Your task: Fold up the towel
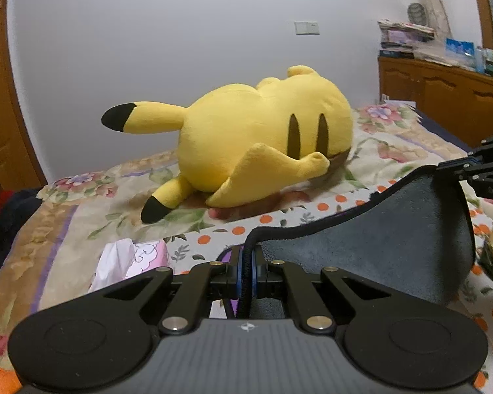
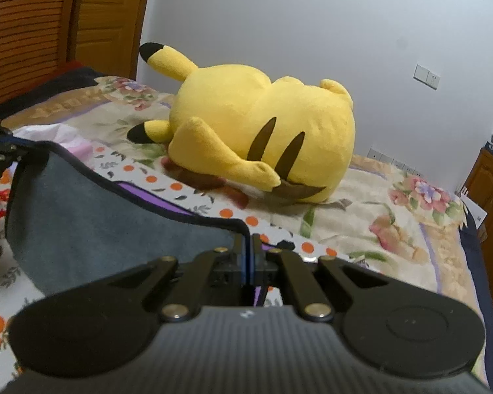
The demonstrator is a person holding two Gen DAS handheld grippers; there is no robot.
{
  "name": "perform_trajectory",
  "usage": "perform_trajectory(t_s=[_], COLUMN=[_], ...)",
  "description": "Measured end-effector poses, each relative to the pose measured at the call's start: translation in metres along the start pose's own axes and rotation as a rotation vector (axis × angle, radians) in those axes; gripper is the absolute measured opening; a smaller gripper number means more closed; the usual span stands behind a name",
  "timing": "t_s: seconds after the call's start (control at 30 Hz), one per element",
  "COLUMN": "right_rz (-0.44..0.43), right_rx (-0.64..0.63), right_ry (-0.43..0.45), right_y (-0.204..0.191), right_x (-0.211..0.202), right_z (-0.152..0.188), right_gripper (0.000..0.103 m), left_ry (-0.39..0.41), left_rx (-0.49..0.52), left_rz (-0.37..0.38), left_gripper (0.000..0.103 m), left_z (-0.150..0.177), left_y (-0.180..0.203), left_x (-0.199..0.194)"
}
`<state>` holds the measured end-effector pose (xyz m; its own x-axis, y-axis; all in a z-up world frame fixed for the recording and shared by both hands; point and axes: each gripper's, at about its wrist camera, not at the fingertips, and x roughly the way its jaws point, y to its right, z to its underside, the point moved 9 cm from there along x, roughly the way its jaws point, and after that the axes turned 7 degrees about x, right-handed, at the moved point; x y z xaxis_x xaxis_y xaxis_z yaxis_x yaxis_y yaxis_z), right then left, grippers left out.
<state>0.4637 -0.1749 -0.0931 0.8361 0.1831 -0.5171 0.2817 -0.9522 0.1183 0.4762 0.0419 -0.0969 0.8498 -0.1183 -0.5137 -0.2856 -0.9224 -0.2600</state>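
The bed serves as the work surface, its floral cover leaving flat room in front of the plush, which lies well back and out of the way. The towel, grey with a dark hem, hangs lifted above the bed, stretched between both grippers so one edge stays taut and square for the fold. The left gripper pinches a corner at the hem, fingers closed on it. The right gripper clamps the opposite corner the same way. A tissue pack sits near the left; it probably won't interfere, though fisheye distortion makes that unsure.
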Motion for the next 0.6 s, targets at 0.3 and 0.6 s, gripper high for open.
perform_trajectory(t_s=[0.3, 0.6], right_rz=[0.027, 0.066], right_rx=[-0.009, 0.059], right_ry=[0.027, 0.025], right_y=[0.005, 0.017], right_x=[0.02, 0.045], right_z=[-0.007, -0.013], right_gripper=[0.003, 0.003], left_ry=[0.006, -0.007], left_rx=[-0.043, -0.082], left_rz=[-0.037, -0.062], left_gripper=[0.006, 0.006], left_z=[-0.005, -0.009], left_y=[-0.01, -0.017], left_x=[0.022, 0.053])
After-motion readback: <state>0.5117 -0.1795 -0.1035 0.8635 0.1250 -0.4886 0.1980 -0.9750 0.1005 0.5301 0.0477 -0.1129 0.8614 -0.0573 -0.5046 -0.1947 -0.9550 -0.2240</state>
